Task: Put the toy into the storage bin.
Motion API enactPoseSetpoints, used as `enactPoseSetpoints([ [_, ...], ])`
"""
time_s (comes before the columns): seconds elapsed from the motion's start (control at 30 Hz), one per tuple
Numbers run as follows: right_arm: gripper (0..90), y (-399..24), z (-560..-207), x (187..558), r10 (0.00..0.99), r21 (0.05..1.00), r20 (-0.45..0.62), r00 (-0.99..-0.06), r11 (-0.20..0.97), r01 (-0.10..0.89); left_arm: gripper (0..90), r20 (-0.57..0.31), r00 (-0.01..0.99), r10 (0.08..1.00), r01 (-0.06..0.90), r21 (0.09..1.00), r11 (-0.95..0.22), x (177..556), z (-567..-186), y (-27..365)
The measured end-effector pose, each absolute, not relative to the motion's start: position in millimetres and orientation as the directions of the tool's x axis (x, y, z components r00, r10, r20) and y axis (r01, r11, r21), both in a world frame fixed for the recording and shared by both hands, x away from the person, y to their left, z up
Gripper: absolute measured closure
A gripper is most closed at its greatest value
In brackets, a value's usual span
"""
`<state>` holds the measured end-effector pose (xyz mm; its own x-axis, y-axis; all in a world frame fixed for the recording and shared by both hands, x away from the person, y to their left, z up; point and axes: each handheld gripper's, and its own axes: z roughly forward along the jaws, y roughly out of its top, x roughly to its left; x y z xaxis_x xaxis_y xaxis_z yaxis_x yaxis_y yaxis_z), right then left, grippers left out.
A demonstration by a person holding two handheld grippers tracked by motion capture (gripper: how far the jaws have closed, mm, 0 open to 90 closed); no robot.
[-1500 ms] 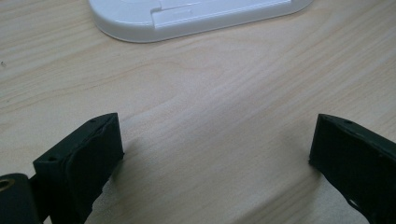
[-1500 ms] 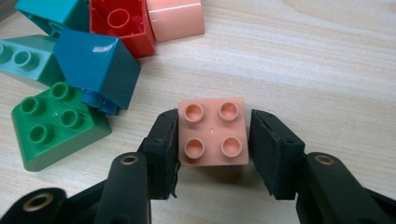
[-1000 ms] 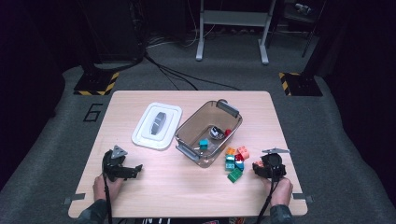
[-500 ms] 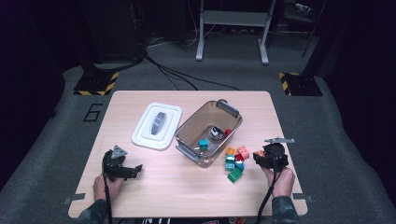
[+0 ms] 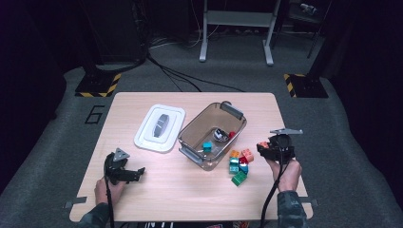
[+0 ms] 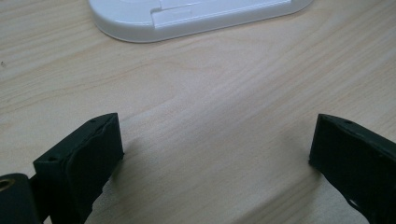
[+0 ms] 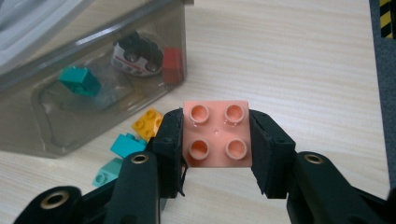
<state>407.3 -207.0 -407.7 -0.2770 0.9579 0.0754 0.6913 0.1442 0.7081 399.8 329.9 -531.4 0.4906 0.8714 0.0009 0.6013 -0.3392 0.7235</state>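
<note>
I see a pale wooden counter (image 5: 157, 190) with a white lid (image 5: 159, 127) lying flat on it, ahead of the left hand-held gripper (image 5: 134, 174), whose body rests on the wood. A clear brown bin (image 5: 212, 134) stands between the two hand-held grippers, farther from me. Loose bricks, orange (image 5: 234, 154), red (image 5: 243, 160), teal (image 5: 233, 166) and green (image 5: 239, 177), lie clustered just beside the right hand-held gripper (image 5: 261, 148).
</note>
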Motion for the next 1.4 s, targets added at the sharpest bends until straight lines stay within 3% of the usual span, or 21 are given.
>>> enactPoseSetpoints([
  [0.63, 58.7, -187, -350, 424, 0.939, 0.754, 0.041, -0.341, 0.195, 0.628, 2.5, -0.006, 0.483, 0.875, 0.601, 0.729, -0.327, 400, -532, 329],
  [1.4, 58.6, -125, -363, 473, 0.888, 0.705, 0.046, -0.457, 0.295, 0.645, 2.6, 0.001, 0.491, 0.871, 0.601, 0.724, -0.339, 400, -531, 330],
])
